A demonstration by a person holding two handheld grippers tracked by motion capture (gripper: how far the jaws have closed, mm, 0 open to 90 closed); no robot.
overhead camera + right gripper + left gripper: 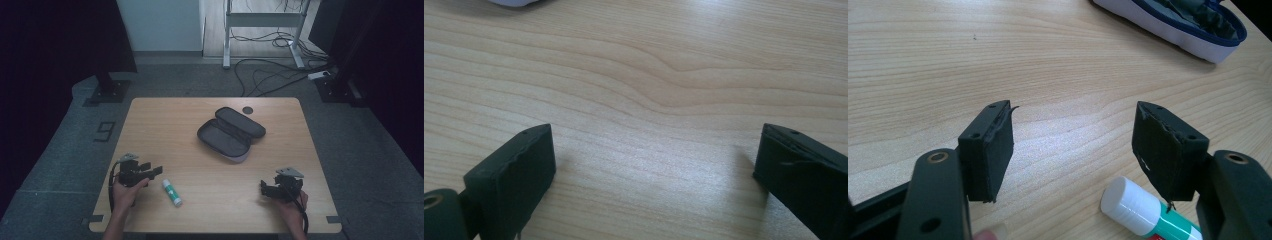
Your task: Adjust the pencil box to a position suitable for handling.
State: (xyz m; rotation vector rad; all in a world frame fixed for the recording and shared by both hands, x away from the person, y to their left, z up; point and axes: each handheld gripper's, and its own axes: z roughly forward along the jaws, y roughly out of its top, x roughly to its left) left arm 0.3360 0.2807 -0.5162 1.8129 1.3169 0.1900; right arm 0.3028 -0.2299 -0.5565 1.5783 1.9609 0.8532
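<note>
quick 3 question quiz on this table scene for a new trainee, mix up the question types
1. True or false: the pencil case lies unzipped and open.
2. Which gripper is nearer the glue stick? A) left gripper B) right gripper
3. Fill in: in the left gripper view, the glue stick's white cap lies beside the ____ jaw as that view shows it.

Key:
1. True: its dark lining faces up, mid table.
2. A: the stick lies just to the right of the left gripper in the high view; the right gripper is across the table.
3. Right. Both grippers have open jaws with only bare wood between them.
</note>
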